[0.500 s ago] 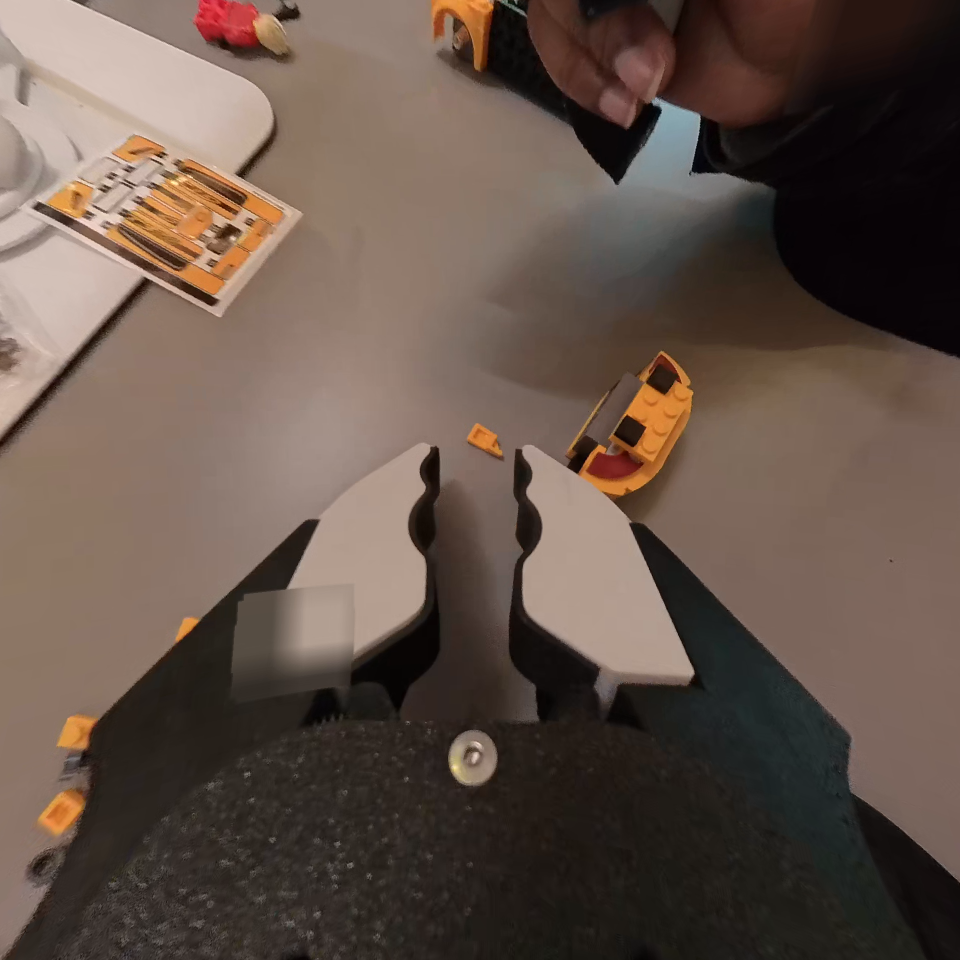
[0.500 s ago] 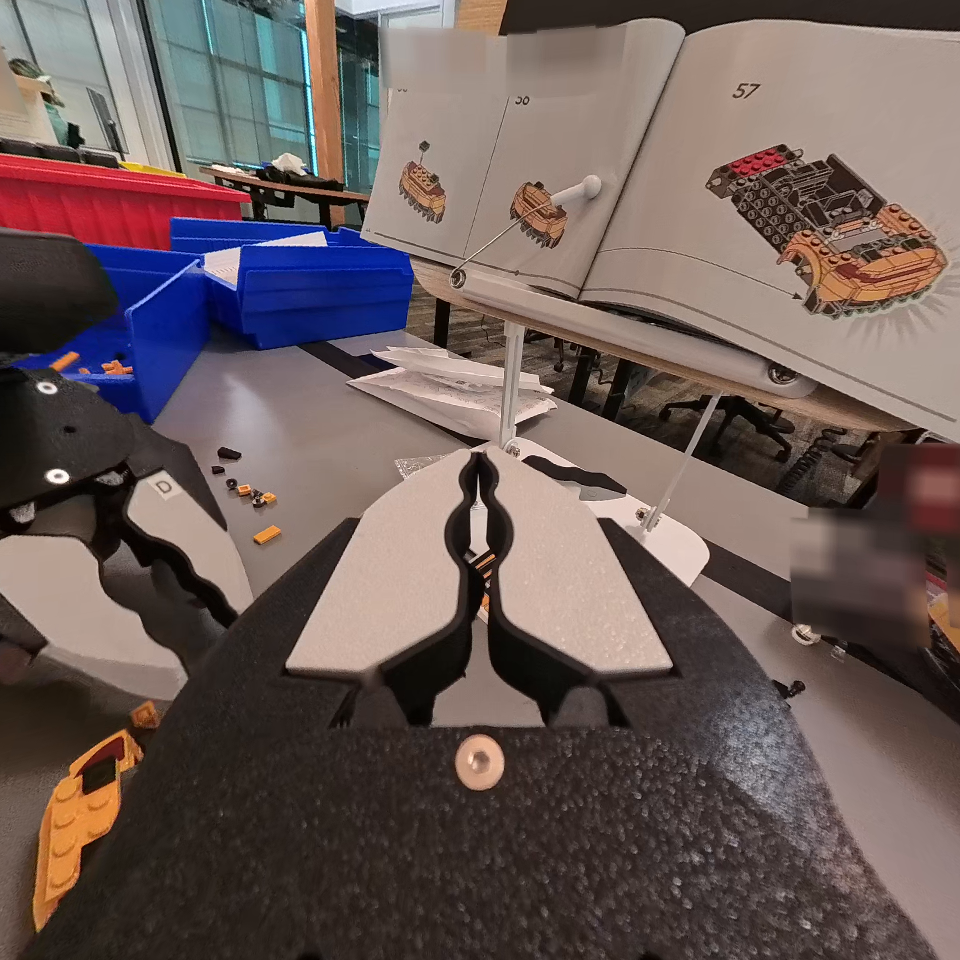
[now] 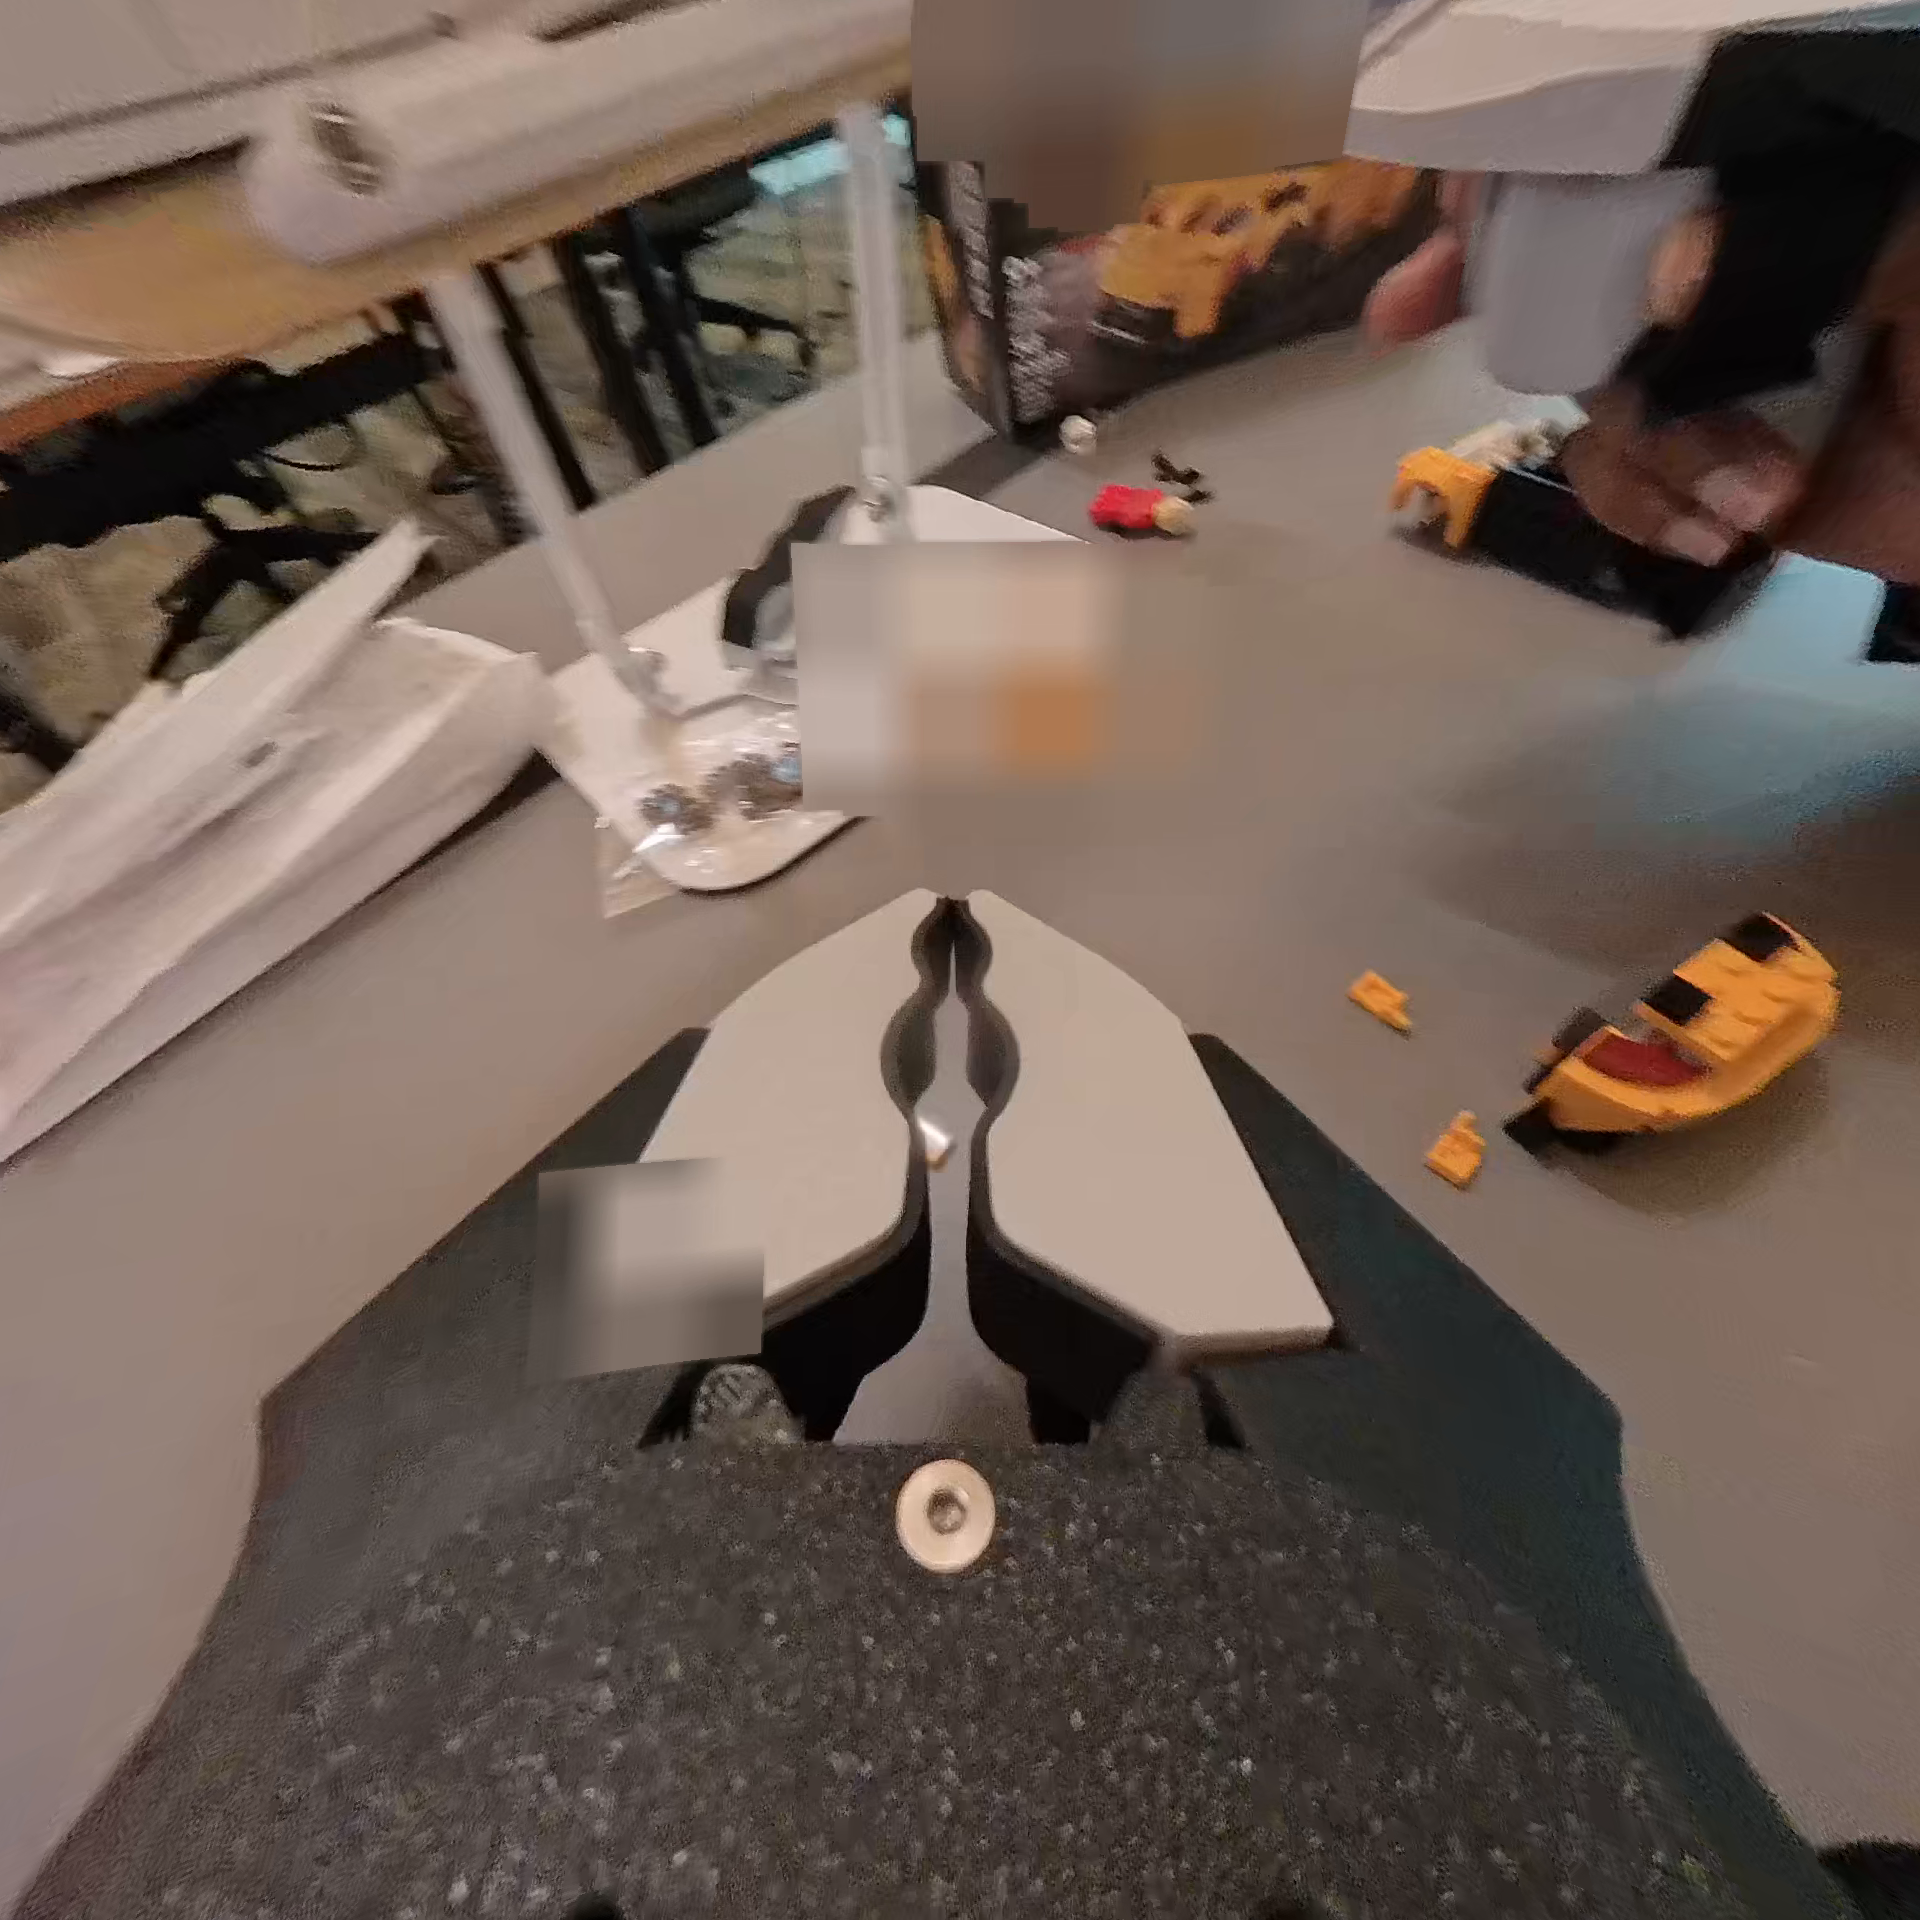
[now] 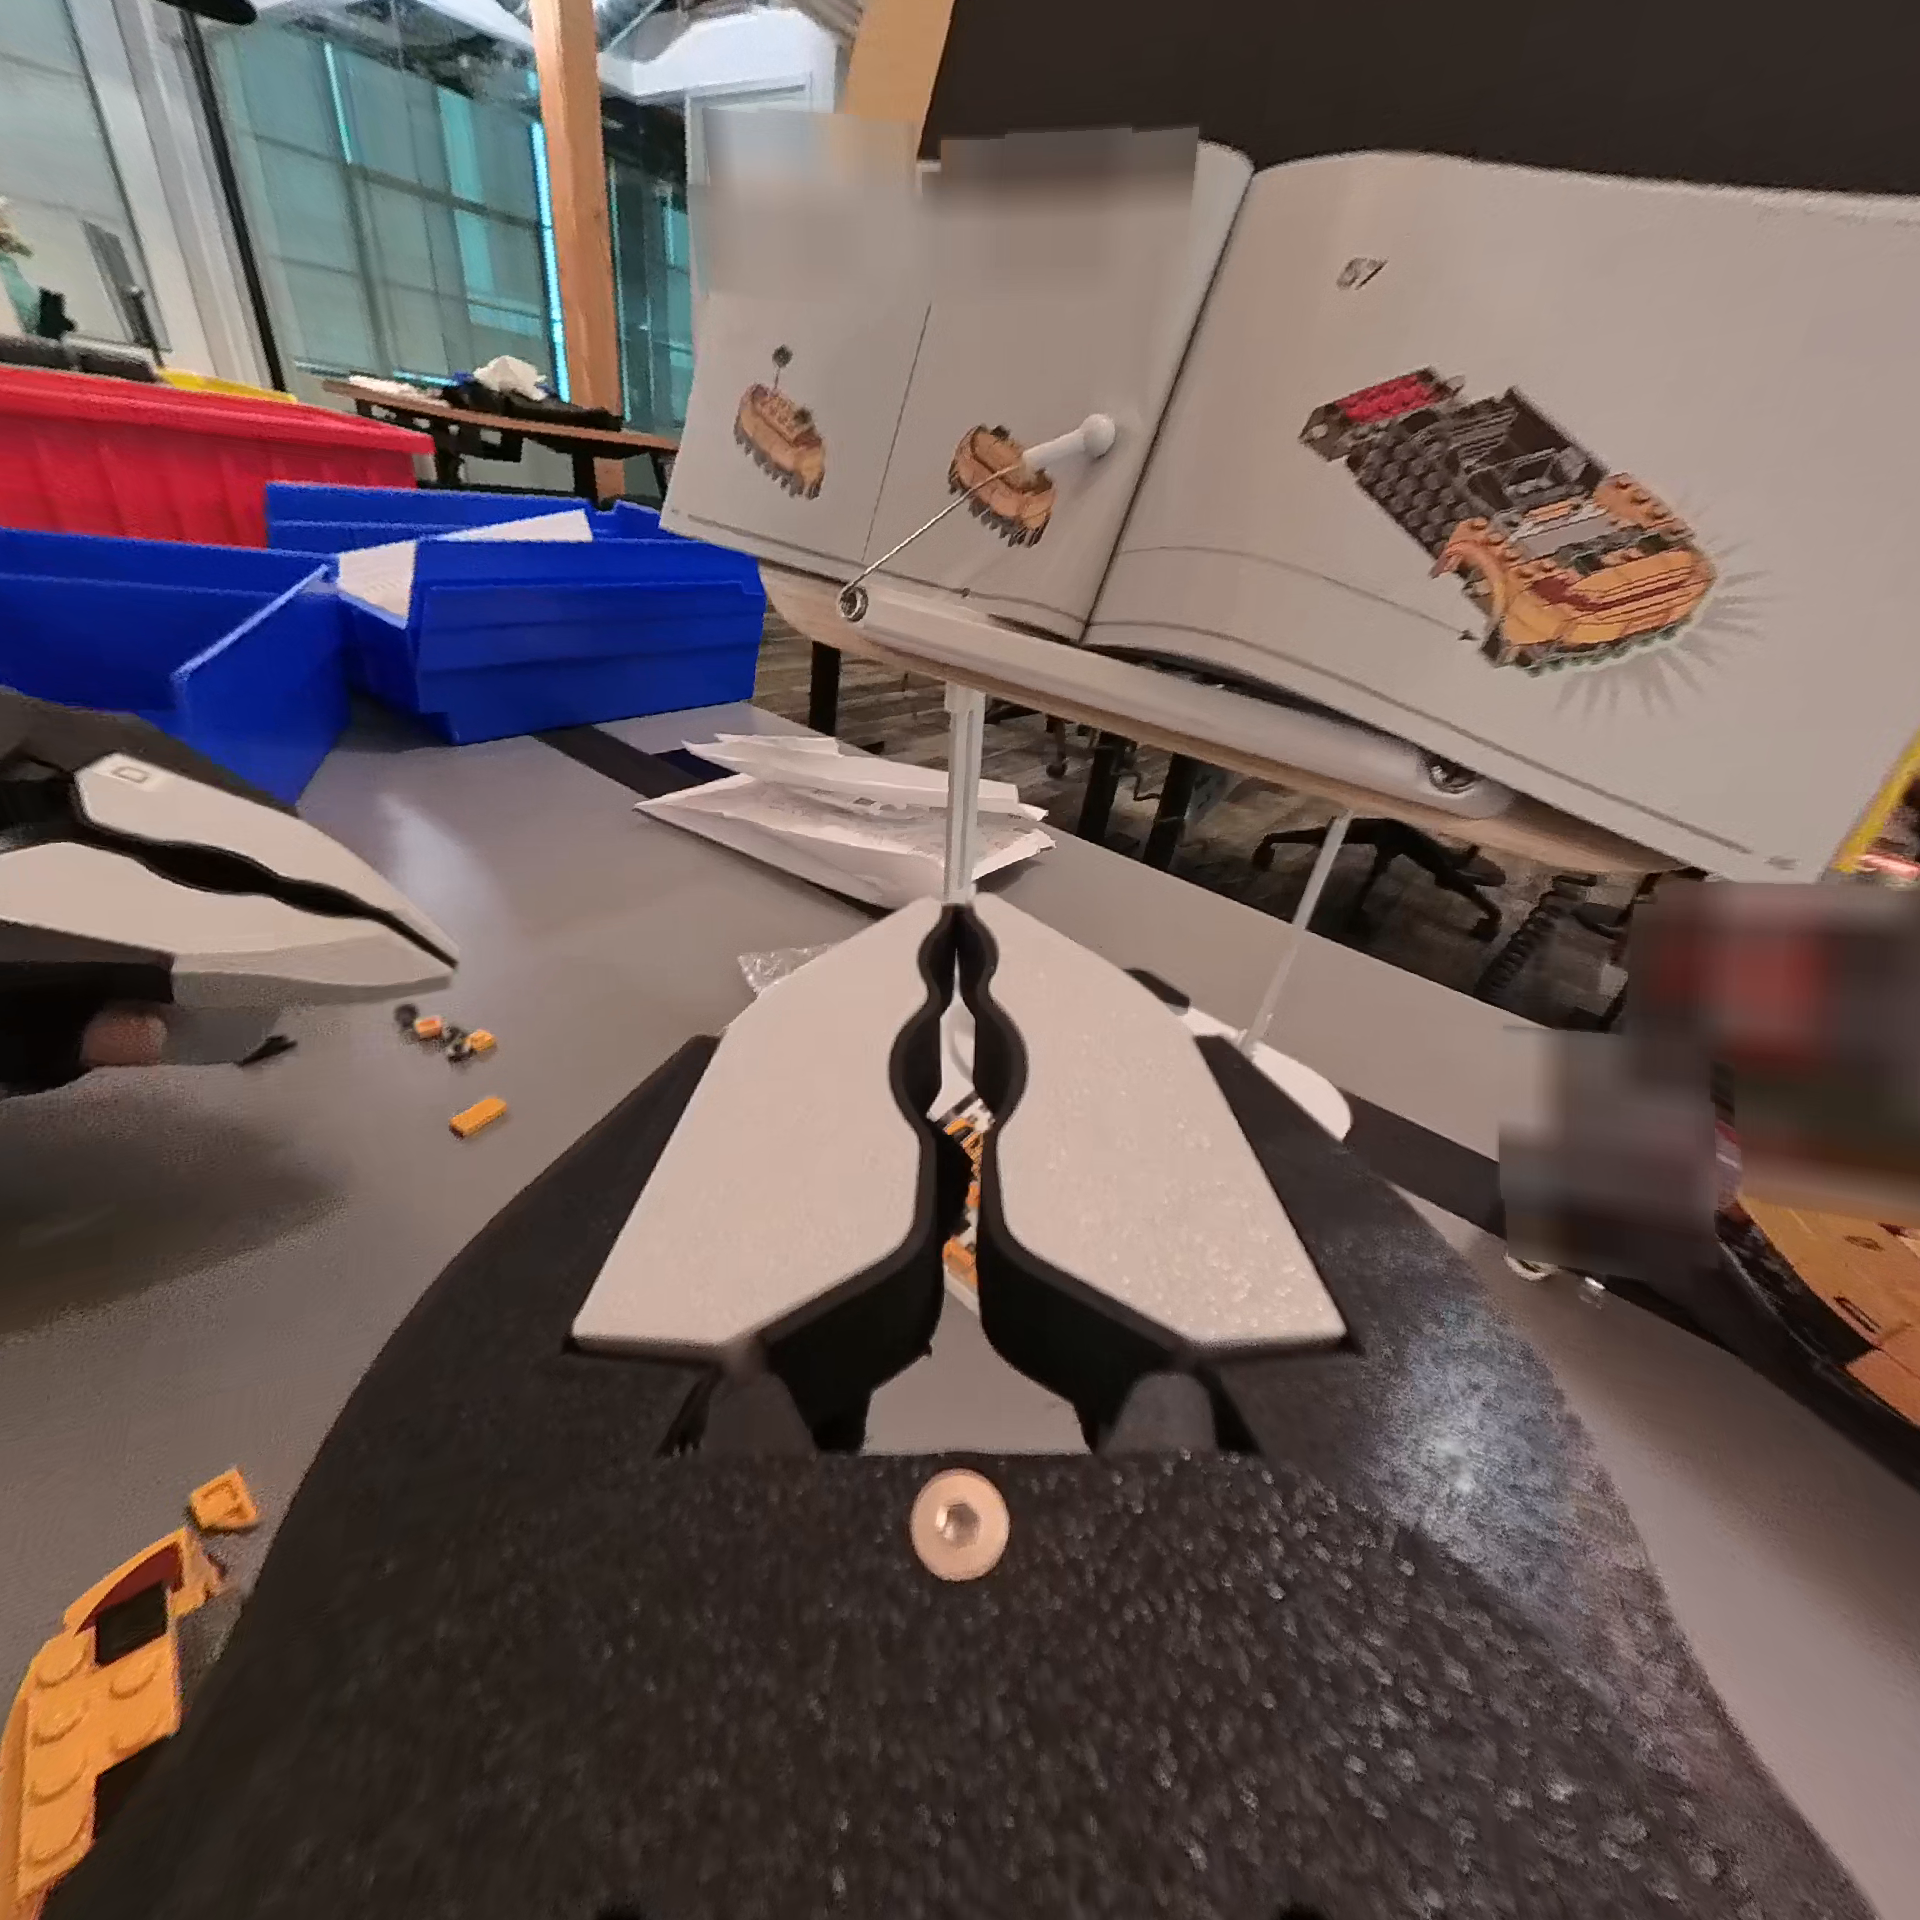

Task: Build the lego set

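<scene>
— Since half a second ago the left gripper (image 3: 953,906) has swung up from the small orange wedge piece (image 3: 1379,1002), and its fingers have closed, tips meeting on nothing visible.

— And the right gripper (image 4: 954,910)?

— Also closed tip to tip, empty. The orange curved lego car section (image 3: 1683,1031) lies on the grey table (image 3: 1351,810) to the left gripper's right. Farther back, the open instruction booklet (image 4: 1455,499) rests on its white stand (image 4: 961,790).
</scene>
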Action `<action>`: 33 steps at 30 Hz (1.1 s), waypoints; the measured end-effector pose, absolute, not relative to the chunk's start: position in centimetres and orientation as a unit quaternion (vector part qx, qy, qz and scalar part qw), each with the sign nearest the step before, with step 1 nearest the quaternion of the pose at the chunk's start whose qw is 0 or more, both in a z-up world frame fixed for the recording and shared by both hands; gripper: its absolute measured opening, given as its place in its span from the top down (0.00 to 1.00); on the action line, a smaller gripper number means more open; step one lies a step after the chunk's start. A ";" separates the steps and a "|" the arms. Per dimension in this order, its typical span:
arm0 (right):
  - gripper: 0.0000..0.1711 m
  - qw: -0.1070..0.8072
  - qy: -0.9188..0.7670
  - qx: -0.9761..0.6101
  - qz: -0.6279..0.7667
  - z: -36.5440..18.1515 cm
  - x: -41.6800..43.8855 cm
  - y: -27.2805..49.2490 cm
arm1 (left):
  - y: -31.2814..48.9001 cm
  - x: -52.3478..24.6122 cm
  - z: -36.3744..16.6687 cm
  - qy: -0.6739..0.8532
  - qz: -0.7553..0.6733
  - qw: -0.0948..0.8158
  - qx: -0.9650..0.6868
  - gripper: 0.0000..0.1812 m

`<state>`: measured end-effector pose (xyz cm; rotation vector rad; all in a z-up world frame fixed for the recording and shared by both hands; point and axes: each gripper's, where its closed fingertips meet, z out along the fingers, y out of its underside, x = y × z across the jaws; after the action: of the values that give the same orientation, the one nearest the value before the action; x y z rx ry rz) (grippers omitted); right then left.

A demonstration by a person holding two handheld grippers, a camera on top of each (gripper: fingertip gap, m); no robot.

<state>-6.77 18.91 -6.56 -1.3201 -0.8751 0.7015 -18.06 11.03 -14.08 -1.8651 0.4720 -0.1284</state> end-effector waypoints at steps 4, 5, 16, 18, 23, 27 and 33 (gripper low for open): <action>1.00 0.666 -0.369 -0.572 0.305 -5.8 -6.3 19.1 | 11.4 -20.1 -14.1 0.154 -0.034 0.584 -0.796 1.00; 1.00 0.668 -0.369 -0.571 0.303 -5.7 -6.3 19.0 | 11.5 -20.4 -14.5 0.150 -0.028 0.578 -0.801 1.00; 1.00 0.665 -0.377 -0.571 0.298 -6.2 -6.5 18.9 | 11.6 -21.6 -17.1 0.161 -0.010 0.541 -0.825 0.94; 1.00 0.667 -0.372 -0.573 0.295 -6.2 -6.3 19.2 | 11.5 -21.2 -17.7 0.178 -0.008 0.525 -0.832 0.92; 1.00 0.663 -0.362 -0.583 0.298 -6.5 -5.9 19.8 | 10.9 -19.9 -19.7 0.232 -0.019 0.468 -0.853 0.89; 1.00 0.662 -0.357 -0.586 0.302 -6.4 -5.7 20.0 | 10.4 -19.3 -20.4 0.247 -0.043 0.442 -0.861 0.87; 1.00 0.673 -0.343 -0.580 0.305 -4.8 -4.4 20.0 | 9.6 -19.7 -21.0 0.245 -0.078 0.410 -0.875 0.83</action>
<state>-4.42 20.00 -4.84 -1.3056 -0.7717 0.6865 -19.67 9.61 -20.98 -2.2035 0.6168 -0.1960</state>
